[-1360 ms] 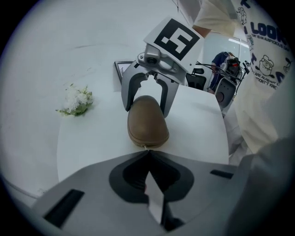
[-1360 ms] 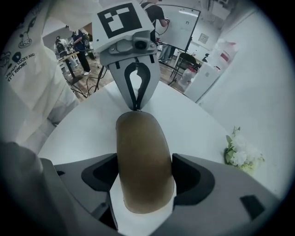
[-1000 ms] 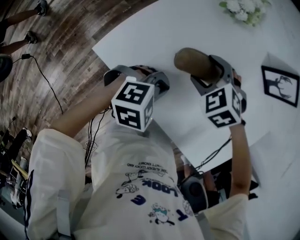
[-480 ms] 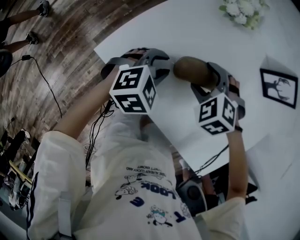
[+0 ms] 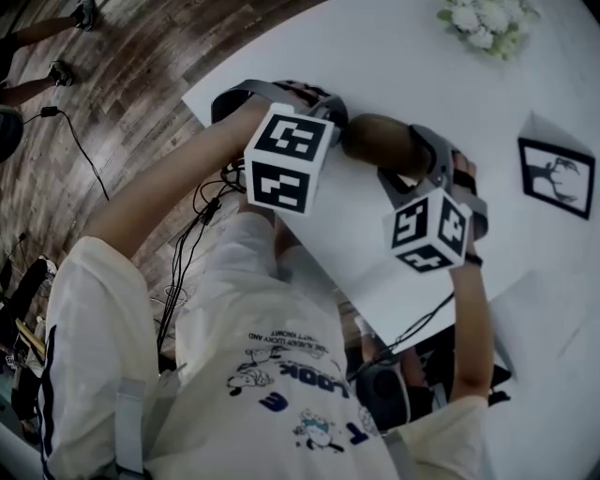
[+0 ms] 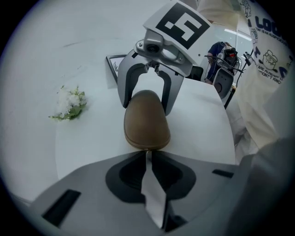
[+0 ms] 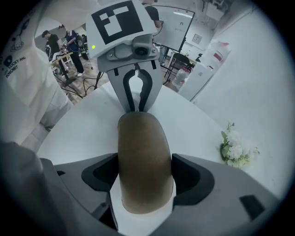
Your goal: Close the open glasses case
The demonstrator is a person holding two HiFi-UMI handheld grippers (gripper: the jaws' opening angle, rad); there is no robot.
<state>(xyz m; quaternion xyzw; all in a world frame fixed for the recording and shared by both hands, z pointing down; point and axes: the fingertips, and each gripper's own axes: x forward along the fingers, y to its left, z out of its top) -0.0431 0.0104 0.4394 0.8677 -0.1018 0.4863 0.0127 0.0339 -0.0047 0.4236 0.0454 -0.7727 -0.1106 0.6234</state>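
Item 1, glasses case (image 7: 145, 161): brown, rounded, lying on the white table (image 5: 422, 56) near its left edge. I saw its lid down, with a seam at the end facing the left gripper (image 6: 147, 154).

Item 2, right gripper (image 5: 412, 161): I had it clamped across the case's right part, 1 jaw on each long side, pointing steeply down.

Item 3, left gripper: jaws narrow, a slim slit between them, and they had just been closing. Nothing stood between them. Their tips sat at the case's left end, touching or just short; I could not tell which.

Item 4, flowers (image 5: 487, 23): far right on the table.

Item 5, framed picture (image 5: 560, 176): right, well apart from the case.
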